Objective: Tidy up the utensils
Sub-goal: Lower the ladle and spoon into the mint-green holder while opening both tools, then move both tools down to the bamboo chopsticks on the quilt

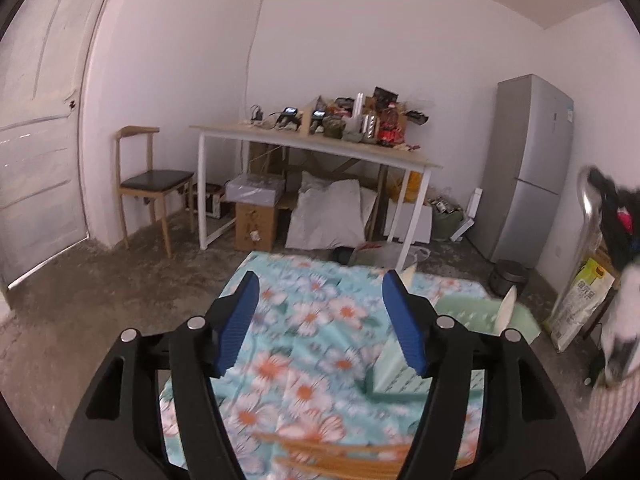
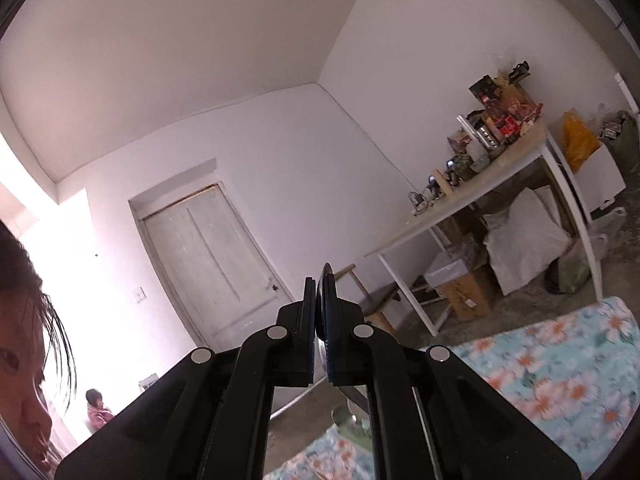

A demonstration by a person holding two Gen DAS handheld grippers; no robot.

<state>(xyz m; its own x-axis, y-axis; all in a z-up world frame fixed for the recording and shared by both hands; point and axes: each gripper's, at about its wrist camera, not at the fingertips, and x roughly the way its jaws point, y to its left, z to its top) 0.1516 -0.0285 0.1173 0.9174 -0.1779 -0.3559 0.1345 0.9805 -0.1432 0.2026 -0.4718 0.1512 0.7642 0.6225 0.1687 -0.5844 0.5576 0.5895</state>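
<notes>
My left gripper (image 1: 320, 282) hangs open over a table with a floral cloth (image 1: 304, 360), with nothing between its blue pads (image 1: 236, 328). Below it, at the bottom edge, lie blurred wooden chopsticks (image 1: 340, 456). A pale green drainer tray (image 1: 460, 312) sits to the right with a white dish (image 1: 506, 308) standing in it. My right gripper (image 2: 318, 282) is raised and shut on a thin metal utensil (image 2: 327, 274) that pokes past the fingertips. The left wrist view shows this gripper blurred at the right edge, with the utensil's silver handle (image 1: 587, 208).
Beyond the table stand a white-legged desk (image 1: 320, 144) piled with clutter, a wooden chair (image 1: 154, 184), boxes and bags below the desk, a grey fridge (image 1: 528, 168), a small bin (image 1: 508, 276) and a rice bag (image 1: 580, 300). A person's head (image 2: 24, 320) fills the right wrist view's left edge.
</notes>
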